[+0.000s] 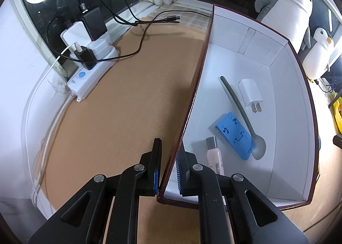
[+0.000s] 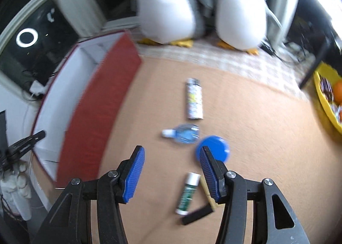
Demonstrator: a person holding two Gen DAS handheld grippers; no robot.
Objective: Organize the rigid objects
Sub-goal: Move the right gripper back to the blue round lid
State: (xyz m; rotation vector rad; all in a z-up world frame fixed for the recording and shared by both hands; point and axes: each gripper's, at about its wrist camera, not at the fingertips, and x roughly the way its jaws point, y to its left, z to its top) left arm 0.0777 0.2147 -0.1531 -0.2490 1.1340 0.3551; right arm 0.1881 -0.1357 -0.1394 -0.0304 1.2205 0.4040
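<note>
A box, red outside and white inside [image 1: 288,116], stands on the tan mat. My left gripper [image 1: 169,150] is shut on its left wall near the front corner. Inside lie a grey spoon [image 1: 237,103], a white charger plug [image 1: 250,92], a blue plastic piece [image 1: 233,135] and a pale tube [image 1: 214,156]. In the right wrist view, my right gripper [image 2: 171,152] hangs open and holds nothing, to the right of the box [image 2: 96,105]. Below it lie a lighter [image 2: 194,98], a small blue bottle [image 2: 183,134], a blue round lid [image 2: 215,145], a green-and-white stick [image 2: 187,192] and a black-and-tan object [image 2: 198,214].
A white power strip [image 1: 92,73] with plugs and black cables sits at the mat's left edge by the window. Two plush penguins [image 2: 166,5] stand behind the mat. A yellow bowl of fruit [image 2: 327,98] is at the far right. The right wrist view is blurred.
</note>
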